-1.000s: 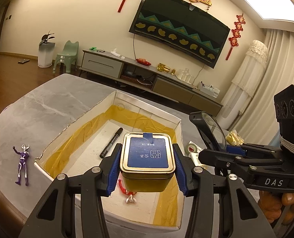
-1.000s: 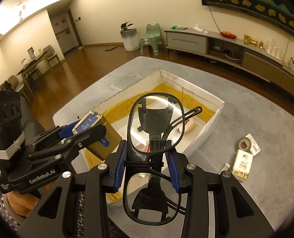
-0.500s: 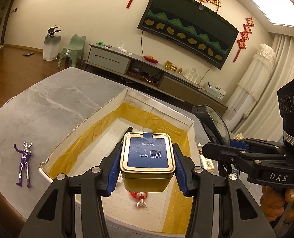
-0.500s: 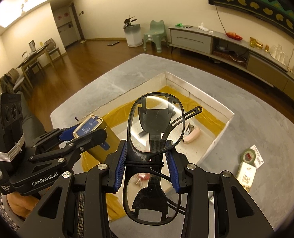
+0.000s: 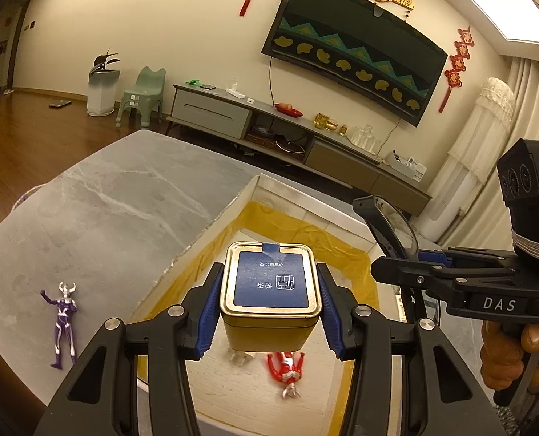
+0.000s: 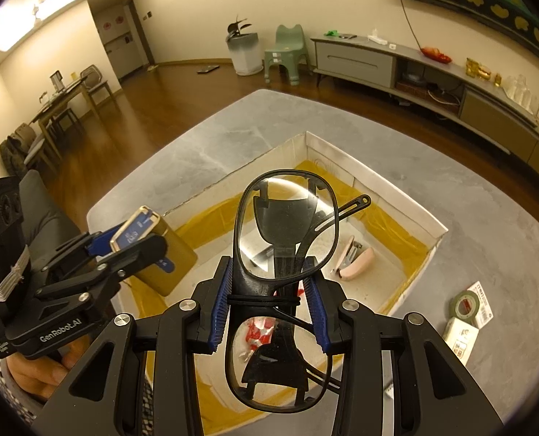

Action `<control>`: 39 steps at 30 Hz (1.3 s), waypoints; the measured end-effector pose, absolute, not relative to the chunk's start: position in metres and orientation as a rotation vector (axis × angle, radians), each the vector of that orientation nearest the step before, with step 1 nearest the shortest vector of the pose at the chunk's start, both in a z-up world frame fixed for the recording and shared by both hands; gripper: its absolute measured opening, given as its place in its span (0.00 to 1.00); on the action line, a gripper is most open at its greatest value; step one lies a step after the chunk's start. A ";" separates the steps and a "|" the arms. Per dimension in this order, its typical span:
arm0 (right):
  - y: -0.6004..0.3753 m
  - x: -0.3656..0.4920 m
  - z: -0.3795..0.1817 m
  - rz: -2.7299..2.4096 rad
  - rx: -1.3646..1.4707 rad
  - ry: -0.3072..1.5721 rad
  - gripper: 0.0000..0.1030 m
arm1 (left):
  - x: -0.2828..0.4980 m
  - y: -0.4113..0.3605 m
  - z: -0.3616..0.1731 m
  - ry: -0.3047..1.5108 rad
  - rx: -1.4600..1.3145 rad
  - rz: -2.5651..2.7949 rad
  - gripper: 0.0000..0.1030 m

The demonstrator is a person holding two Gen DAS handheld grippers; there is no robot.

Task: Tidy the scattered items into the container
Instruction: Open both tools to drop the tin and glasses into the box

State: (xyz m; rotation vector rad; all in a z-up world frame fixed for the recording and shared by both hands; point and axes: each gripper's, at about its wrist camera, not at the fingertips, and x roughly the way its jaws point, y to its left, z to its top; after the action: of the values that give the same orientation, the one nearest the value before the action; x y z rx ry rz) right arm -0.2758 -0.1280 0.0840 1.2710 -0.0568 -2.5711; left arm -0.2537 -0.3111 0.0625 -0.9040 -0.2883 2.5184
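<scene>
Since a second ago both my grippers have advanced over the box [image 5: 204,229]. My left gripper [image 5: 269,312] is closed on the tin [image 5: 271,287], held above the red figure [image 5: 285,367] at 6 o'clock. My right gripper [image 6: 271,298] clamps the glasses [image 6: 287,225]. Dropping the tin here could strike the figure; the thin frame may twist out.

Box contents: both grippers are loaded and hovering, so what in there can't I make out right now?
- Left wrist view: the tin in the left gripper hides the floor of the box beneath it; a clear item is cut off.
- Right wrist view: the glasses in the right gripper cover the box middle; the red figure is distorted through the lens.
</scene>
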 end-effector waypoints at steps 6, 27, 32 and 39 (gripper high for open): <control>-0.128 -0.295 0.071 -2.534 1.334 -0.050 0.39 | -0.263 -0.307 0.060 -0.171 -0.941 2.510 0.48; -0.132 -0.370 0.025 -2.426 1.590 -0.148 0.40 | -0.283 -0.298 0.037 0.120 -1.066 2.426 0.48; -0.132 -0.382 0.019 -2.453 1.612 -0.127 0.44 | -0.290 -0.299 0.031 0.128 -1.094 2.427 0.49; -0.130 -0.384 0.016 -2.444 1.632 -0.131 0.54 | -0.293 -0.306 0.028 0.080 -1.105 2.426 0.51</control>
State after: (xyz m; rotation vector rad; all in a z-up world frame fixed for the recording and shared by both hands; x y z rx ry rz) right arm -0.3837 -0.1300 0.0163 1.6319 -0.1313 -2.4442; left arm -0.2927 -0.3060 0.0281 -1.1048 0.0804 2.4259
